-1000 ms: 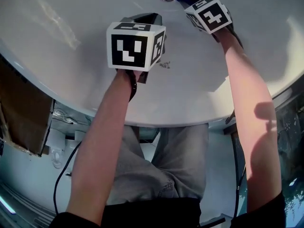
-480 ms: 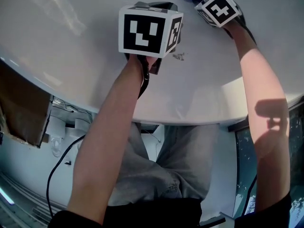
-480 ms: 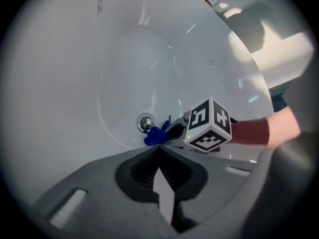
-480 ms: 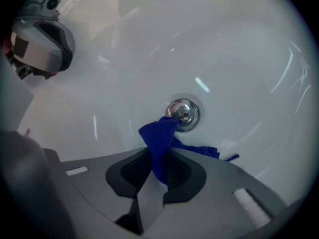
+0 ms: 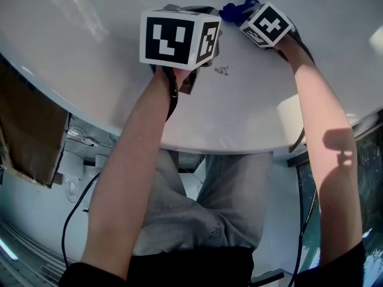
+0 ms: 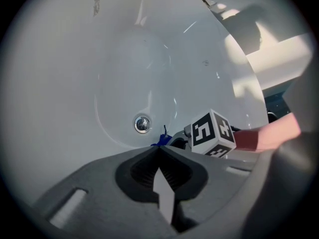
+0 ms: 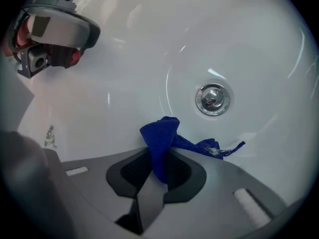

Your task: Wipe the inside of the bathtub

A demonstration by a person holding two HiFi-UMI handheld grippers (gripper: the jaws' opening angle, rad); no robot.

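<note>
Glossy white bathtub (image 5: 72, 52), seen from its rim looking in. Landmark: the round chrome drain (image 7: 213, 99) in the tub floor.

Right gripper (image 7: 160, 154): its grey jaws are clamped on a crumpled dark blue cloth (image 7: 162, 138). A fold of the cloth stands up between the ribbed pads. The rest trails along the jaw edge toward the drain and ends in a frayed thread. The cloth lies near the drain on the person's side, apart from it, against the white enamel.

Left gripper (image 6: 160, 148): jaws pressed together, tips meeting, nothing between them. It is held farther from the drain than the right gripper, over the sloping tub wall.

A small cluster of grey specks (image 5: 222, 70) sits on the wall, on the near side of the drain, between the two grippers.

Print in view: black-and-white square marker patterns on the cubes, the left one (image 5: 173, 37) and the right one (image 5: 266, 24). They are blocky shapes, not words.
</note>
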